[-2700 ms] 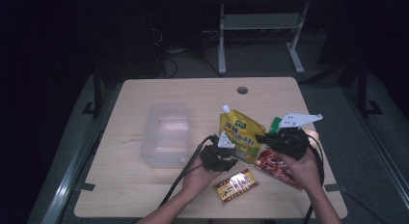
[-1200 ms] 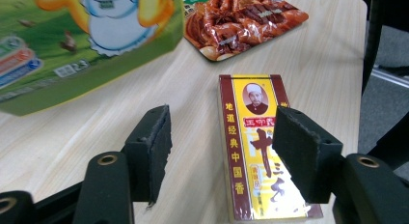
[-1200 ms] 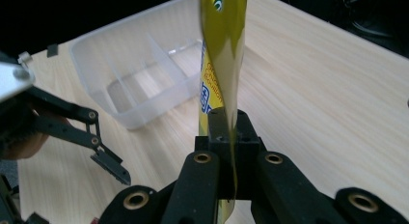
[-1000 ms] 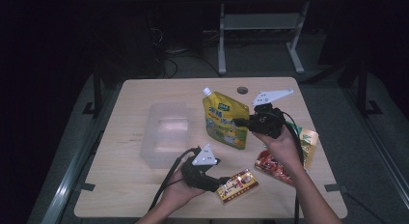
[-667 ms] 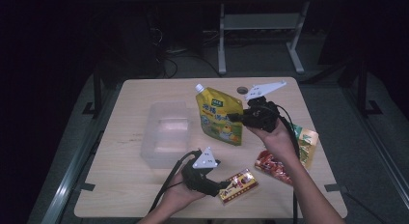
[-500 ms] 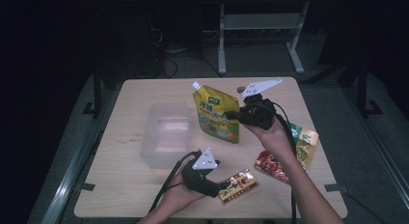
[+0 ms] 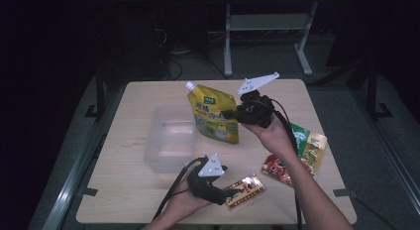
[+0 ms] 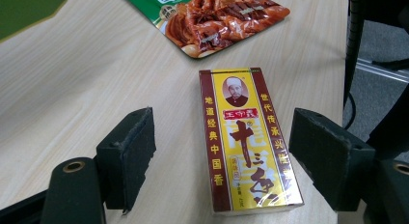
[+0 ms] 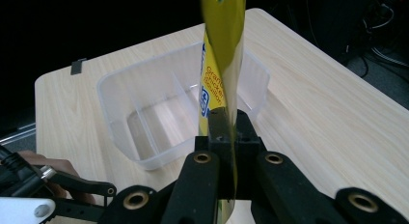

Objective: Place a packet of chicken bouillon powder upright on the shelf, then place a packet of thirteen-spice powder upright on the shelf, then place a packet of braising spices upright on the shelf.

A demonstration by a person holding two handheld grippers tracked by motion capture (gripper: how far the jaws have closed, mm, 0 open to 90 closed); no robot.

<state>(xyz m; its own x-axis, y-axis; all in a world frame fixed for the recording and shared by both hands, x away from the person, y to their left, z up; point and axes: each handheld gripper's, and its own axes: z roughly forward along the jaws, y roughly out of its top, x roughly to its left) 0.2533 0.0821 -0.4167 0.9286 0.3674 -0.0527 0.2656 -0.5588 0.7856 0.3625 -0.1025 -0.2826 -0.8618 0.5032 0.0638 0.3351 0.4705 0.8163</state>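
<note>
My right gripper [image 7: 231, 114] is shut on the edge of a yellow spouted drink pouch [image 7: 213, 116] and holds it upright in the air, just right of a clear plastic container [image 7: 154, 155]. In the right gripper view the pouch [image 9: 219, 64] rises from the shut jaws of the gripper [image 9: 226, 132], with the container [image 9: 120, 79] behind it. My left gripper [image 8: 226, 154] rests low at the table's front edge; its jaws have just been opening. A yellow and red box [image 8: 248, 142] lies flat between them, and neither pad touches it. The high view shows this gripper [image 7: 225, 193] beside the box [image 7: 245, 190].
A red packet of meat snacks [image 7: 280, 168] and a green packet [image 7: 309, 143] lie on the table's right side. The meat packet [image 8: 222, 21] is just beyond the box. The wooden table [image 7: 148, 98] ends close behind the box. The container has a divider inside.
The right gripper has carried the pouch up and leftward, closer to the container. The left hand has stayed by the box.
</note>
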